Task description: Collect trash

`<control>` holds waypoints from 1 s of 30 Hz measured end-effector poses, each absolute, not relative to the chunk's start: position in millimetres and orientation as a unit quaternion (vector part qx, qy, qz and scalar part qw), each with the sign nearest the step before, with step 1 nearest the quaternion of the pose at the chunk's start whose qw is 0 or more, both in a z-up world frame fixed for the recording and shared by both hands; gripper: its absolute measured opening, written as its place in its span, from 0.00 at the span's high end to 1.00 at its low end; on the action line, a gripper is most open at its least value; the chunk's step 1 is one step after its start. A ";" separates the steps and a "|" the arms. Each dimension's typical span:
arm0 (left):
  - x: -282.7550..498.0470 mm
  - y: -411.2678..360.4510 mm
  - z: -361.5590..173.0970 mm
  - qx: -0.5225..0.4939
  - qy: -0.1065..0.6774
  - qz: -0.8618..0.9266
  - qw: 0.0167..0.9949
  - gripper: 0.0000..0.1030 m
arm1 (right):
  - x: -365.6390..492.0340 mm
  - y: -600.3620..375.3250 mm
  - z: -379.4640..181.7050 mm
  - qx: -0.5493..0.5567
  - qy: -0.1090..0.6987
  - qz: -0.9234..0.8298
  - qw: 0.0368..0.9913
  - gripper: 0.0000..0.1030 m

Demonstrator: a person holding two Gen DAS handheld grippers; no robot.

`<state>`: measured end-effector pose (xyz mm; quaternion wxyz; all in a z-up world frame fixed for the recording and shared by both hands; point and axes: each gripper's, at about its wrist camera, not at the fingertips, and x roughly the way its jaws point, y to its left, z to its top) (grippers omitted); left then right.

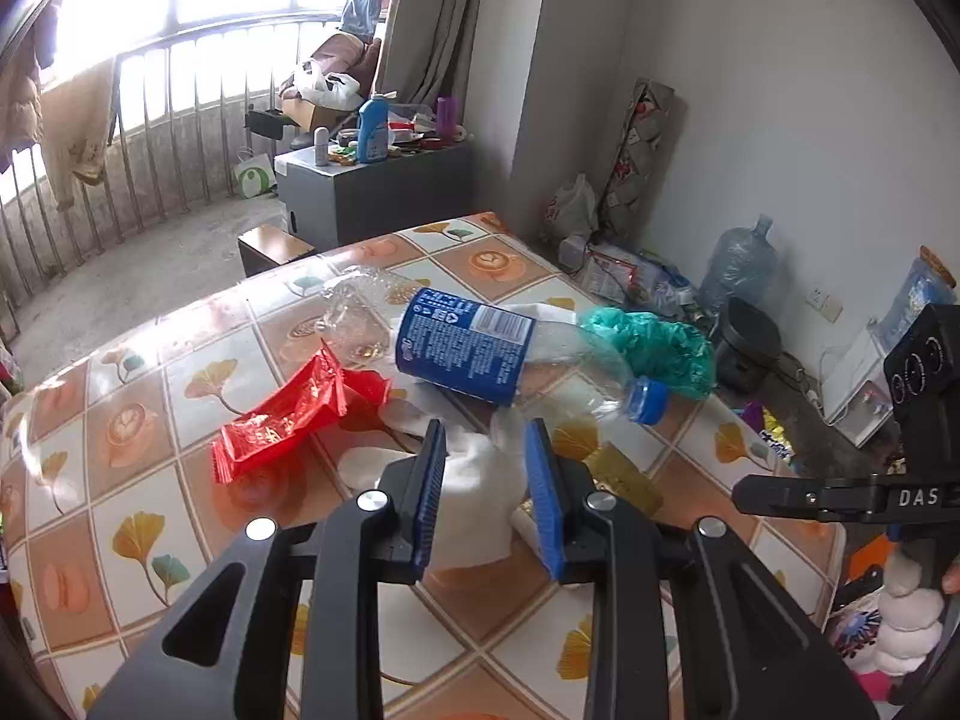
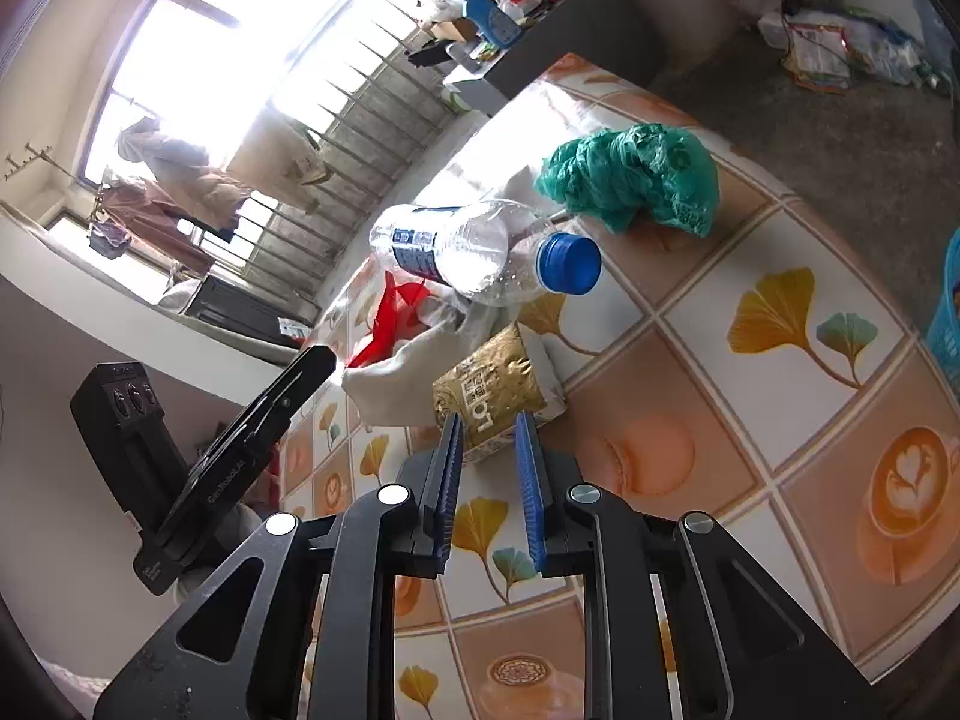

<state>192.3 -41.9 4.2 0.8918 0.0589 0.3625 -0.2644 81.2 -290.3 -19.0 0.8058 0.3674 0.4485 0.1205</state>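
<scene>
Left gripper (image 1: 486, 438): pads clamped on white tissue (image 1: 480, 480). Right gripper (image 2: 487, 432): jaws pinching gold packet (image 2: 489, 387). Plastic bottle (image 1: 480, 348), red wrapper (image 1: 282, 420), green bag (image 2: 630, 174) on table (image 1: 180, 540).

1. One clear plastic bottle (image 1: 480, 354) with a blue label and blue cap lies on the tiled surface (image 1: 150, 516).
2. One crumpled green plastic bag (image 1: 654, 345) sits beside it.
3. One red foil wrapper (image 1: 282, 420).
4. One gold foil packet (image 2: 489, 390).
5. White tissue (image 1: 480, 474), bunched; the number of pieces cannot be told.
6. Two grippers: the left gripper (image 1: 486, 498) and the right gripper (image 2: 489, 492).
</scene>
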 end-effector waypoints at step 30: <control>132.5 -47.6 -64.2 -0.008 0.563 -0.387 0.730 0.89 | 71.2 -285.3 -23.2 0.271 0.504 0.161 0.804 0.78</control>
